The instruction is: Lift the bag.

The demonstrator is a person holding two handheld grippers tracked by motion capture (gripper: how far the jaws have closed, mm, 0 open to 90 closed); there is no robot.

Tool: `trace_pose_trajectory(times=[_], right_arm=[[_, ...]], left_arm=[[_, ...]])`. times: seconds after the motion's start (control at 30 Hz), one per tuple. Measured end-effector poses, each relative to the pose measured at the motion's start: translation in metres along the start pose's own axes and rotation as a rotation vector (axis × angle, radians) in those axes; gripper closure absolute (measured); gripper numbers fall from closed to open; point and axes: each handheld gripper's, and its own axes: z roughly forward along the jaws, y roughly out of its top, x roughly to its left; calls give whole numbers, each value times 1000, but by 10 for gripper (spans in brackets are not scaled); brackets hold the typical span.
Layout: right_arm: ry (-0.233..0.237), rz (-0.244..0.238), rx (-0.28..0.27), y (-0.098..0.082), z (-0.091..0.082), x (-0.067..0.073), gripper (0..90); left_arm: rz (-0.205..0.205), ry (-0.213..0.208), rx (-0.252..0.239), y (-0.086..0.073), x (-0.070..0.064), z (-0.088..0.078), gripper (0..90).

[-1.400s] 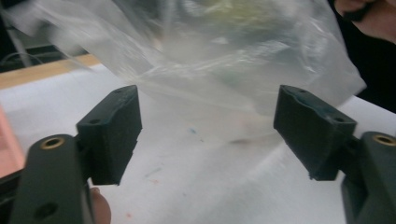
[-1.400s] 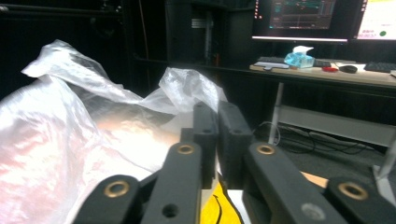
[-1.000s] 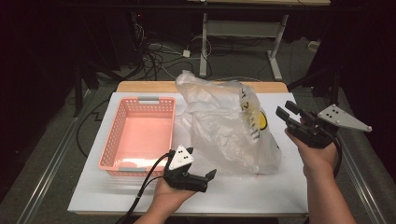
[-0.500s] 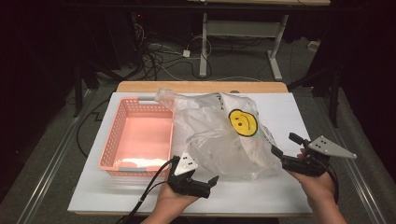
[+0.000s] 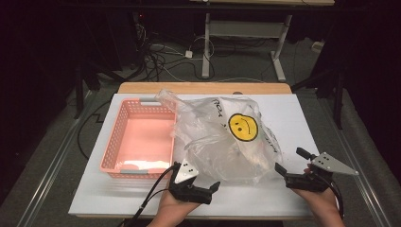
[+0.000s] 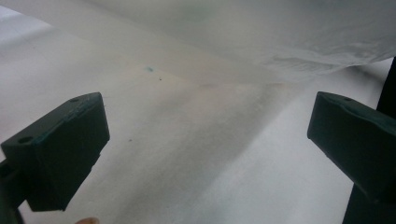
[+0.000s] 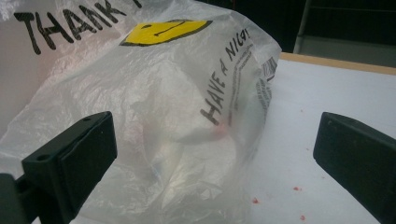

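A clear plastic bag (image 5: pixel 222 146) with a yellow smiley face (image 5: pixel 243 126) and black lettering lies slumped in the middle of the white table. My left gripper (image 5: pixel 211 193) rests at the bag's near edge, open, with bare table between its jaws (image 6: pixel 205 140) and the bag's hem (image 6: pixel 280 42) just ahead. My right gripper (image 5: pixel 291 161) sits low at the bag's right end. Its jaws have just been opening and stand wide (image 7: pixel 215 154). The bag (image 7: pixel 177 93) lies right in front of them and no pad presses on it.
A pink plastic basket (image 5: pixel 109 151) stands left of the bag, its right rim under the bag's edge. The white tabletop (image 5: pixel 283 201) has bare room at the right and front. Small red specks (image 7: pixel 294 189) dot it. Cables and desk legs lie beyond the far edge.
The right gripper came down from mid-air to the table and opened. The bag, raised before, sank and spread out, its smiley face now turned upward. The left hand stayed put.
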Motion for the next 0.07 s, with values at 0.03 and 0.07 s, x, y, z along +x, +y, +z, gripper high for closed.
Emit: trace_pose_trajectory(times=[0.03,0.07], right_arm=[[1,-3,2,-1,0,1,0],[2,-3,3,-1,1,1,0]], left_arm=[[-2,0,-3,0,-1,0,0],[0,3,-4,-1,-1,0,0]])
